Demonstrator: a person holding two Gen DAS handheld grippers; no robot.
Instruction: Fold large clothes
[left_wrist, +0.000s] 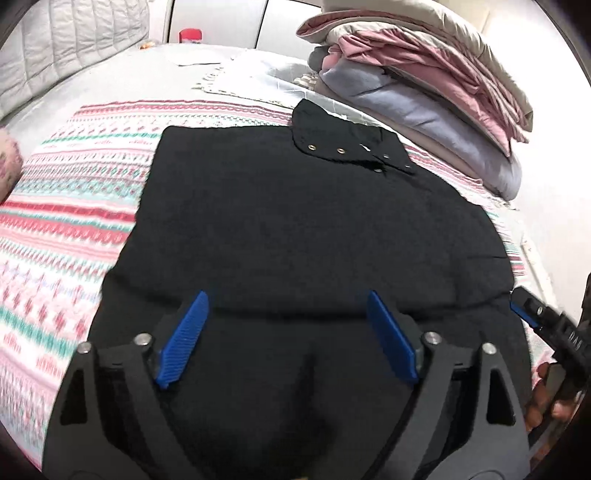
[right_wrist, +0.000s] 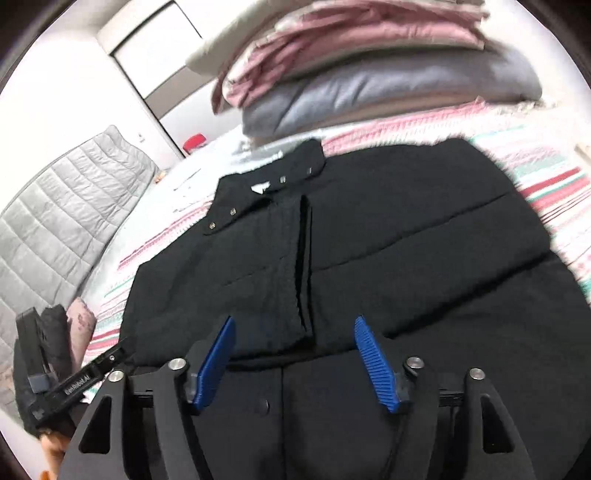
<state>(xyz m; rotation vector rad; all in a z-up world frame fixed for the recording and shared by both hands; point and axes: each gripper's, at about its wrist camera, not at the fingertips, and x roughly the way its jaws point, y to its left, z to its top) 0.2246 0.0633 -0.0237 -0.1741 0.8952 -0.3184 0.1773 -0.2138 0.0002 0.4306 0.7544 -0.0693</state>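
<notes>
A large black jacket (left_wrist: 295, 221) with metal snaps on its collar lies spread on a patterned pink and green blanket (left_wrist: 66, 206). It also shows in the right wrist view (right_wrist: 406, 240), with sleeves folded across its front. My left gripper (left_wrist: 286, 308) is open and empty just above the jacket's near part. My right gripper (right_wrist: 293, 332) is open and empty above the jacket's lower front. The right gripper also shows at the right edge of the left wrist view (left_wrist: 524, 310). The left gripper shows at the lower left of the right wrist view (right_wrist: 110, 360).
A stack of folded pink, beige and grey bedding (left_wrist: 424, 74) sits on the bed beyond the collar, also in the right wrist view (right_wrist: 369, 74). A grey quilted headboard (right_wrist: 66, 221) stands at the left. A red-lidded container (left_wrist: 191, 36) stands at the far edge.
</notes>
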